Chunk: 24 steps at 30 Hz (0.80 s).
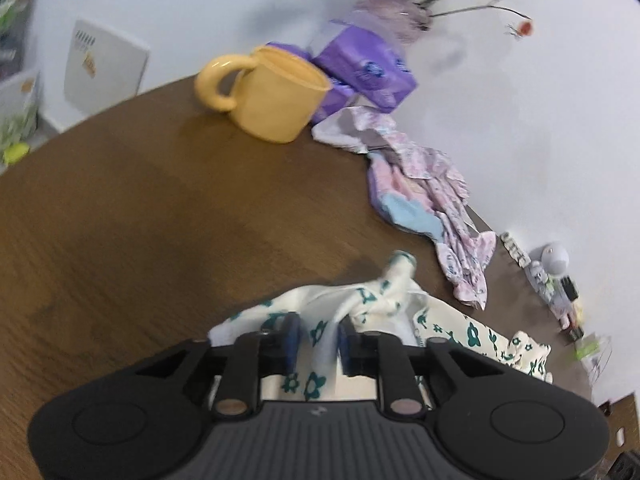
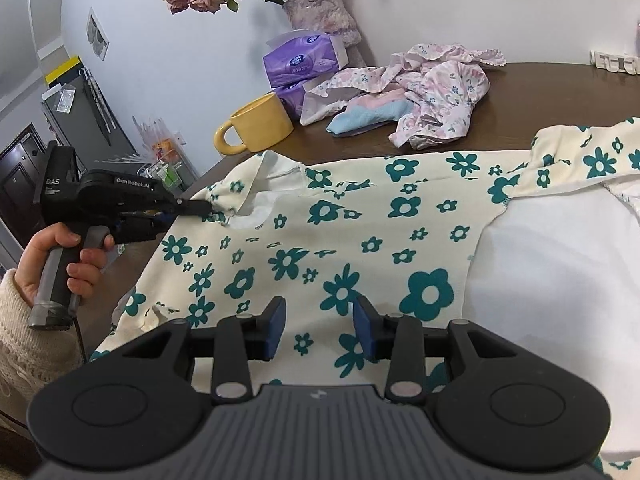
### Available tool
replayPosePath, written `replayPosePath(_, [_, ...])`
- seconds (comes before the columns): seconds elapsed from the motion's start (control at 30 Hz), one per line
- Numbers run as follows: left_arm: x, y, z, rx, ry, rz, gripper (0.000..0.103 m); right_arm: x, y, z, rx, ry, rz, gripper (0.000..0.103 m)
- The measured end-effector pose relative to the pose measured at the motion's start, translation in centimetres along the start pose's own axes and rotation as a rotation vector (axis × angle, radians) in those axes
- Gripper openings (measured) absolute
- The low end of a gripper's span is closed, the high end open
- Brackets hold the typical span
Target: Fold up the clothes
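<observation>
A cream garment with teal flowers (image 2: 360, 232) lies spread on the brown table (image 2: 540, 92), its white inner side showing at the right. My left gripper (image 2: 200, 206), held by a hand (image 2: 76, 268) at the left, is shut on a bunched edge of the garment near its collar and lifts that part a little. In the left wrist view the flowered garment (image 1: 460, 328) is pinched between the blue pads of the left gripper (image 1: 320, 340). My right gripper (image 2: 320, 328) hovers open just above the near part of the garment, with nothing between its fingers.
A yellow mug (image 2: 256, 124) stands beyond the garment. Behind it are purple tissue packs (image 2: 300, 60) and a vase of flowers (image 2: 320, 12) by the wall. A crumpled pink floral heap of clothes (image 2: 420, 96) lies at the back. The table's left edge (image 2: 188, 188) is near the left gripper.
</observation>
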<state>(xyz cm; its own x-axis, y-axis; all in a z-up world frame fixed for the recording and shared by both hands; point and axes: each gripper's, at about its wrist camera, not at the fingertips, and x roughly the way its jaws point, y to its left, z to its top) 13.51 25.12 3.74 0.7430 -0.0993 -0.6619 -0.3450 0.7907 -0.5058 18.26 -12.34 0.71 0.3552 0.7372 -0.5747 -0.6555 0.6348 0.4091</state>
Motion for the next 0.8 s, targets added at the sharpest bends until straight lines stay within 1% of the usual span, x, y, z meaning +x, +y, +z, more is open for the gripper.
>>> replayPosePath(0.07, [0.1, -0.5, 0.2, 0.021, -0.011, 0.001, 0.021, 0.0, 0.0, 0.0, -0.001, 0.000, 0.000, 0.037])
replayPosePath(0.1, [0.3, -0.7, 0.3, 0.033, -0.014, 0.017, 0.021, 0.0, 0.0, 0.0, -0.002, 0.000, 0.000, 0.037])
replayPosePath(0.13, [0.5, -0.7, 0.3, 0.041, -0.008, 0.038, 0.016, 0.0, 0.0, 0.0, -0.003, 0.000, 0.000, 0.037])
replayPosePath(0.17, [0.8, -0.7, 0.3, 0.048, -0.002, 0.059, 0.006, 0.0, 0.0, 0.0, -0.003, 0.000, 0.000, 0.037])
replayPosePath(0.2, [1.0, -0.7, 0.3, 0.055, 0.003, 0.080, 0.005, 0.0, 0.0, 0.0, -0.003, 0.001, 0.001, 0.037])
replayPosePath(0.3, [0.7, -0.4, 0.0, 0.064, 0.000, 0.096, 0.005, 0.0, 0.0, 0.0, -0.006, 0.001, 0.001, 0.037])
replayPosePath(0.37, [0.5, 0.0, -0.1, 0.048, -0.004, 0.091, 0.006, 0.0, 0.0, 0.0, -0.010, 0.001, 0.001, 0.037])
replayPosePath(0.4, [0.2, 0.4, -0.2, 0.029, -0.009, 0.077, 0.007, 0.0, 0.1, 0.0, -0.013, 0.001, 0.000, 0.038])
replayPosePath(0.43, [0.0, 0.7, -0.2, 0.008, -0.011, 0.061, 0.012, 0.0, 0.1, 0.1, -0.016, 0.002, -0.001, 0.038])
replayPosePath(0.47, [-0.2, 0.9, -0.1, -0.014, -0.014, 0.045, 0.021, 0.0, 0.0, 0.1, -0.018, 0.002, -0.001, 0.038])
replayPosePath(0.5, [-0.5, 1.1, -0.2, -0.030, -0.021, 0.032, 0.024, 0.1, 0.0, 0.1, -0.018, 0.002, -0.001, 0.038])
replayPosePath(0.53, [-0.9, 1.0, -0.1, -0.028, -0.036, 0.023, 0.030, 0.1, 0.0, 0.1, -0.018, 0.002, 0.000, 0.038])
replayPosePath(0.6, [-1.6, 0.7, -0.1, -0.011, -0.069, 0.014, 0.033, 0.1, -0.1, 0.1, -0.020, 0.002, 0.000, 0.038])
replayPosePath(0.67, [-1.9, 0.1, 0.0, 0.016, -0.082, 0.010, 0.038, 0.1, 0.0, 0.1, -0.023, 0.002, -0.002, 0.039])
replayPosePath(0.73, [-1.5, -0.7, 0.2, 0.054, -0.076, 0.026, 0.038, 0.1, 0.1, 0.1, -0.027, 0.002, -0.003, 0.039])
replayPosePath(0.8, [-0.8, -1.5, 0.4, 0.096, -0.067, 0.056, 0.034, 0.1, 0.1, 0.1, -0.029, 0.002, -0.004, 0.039])
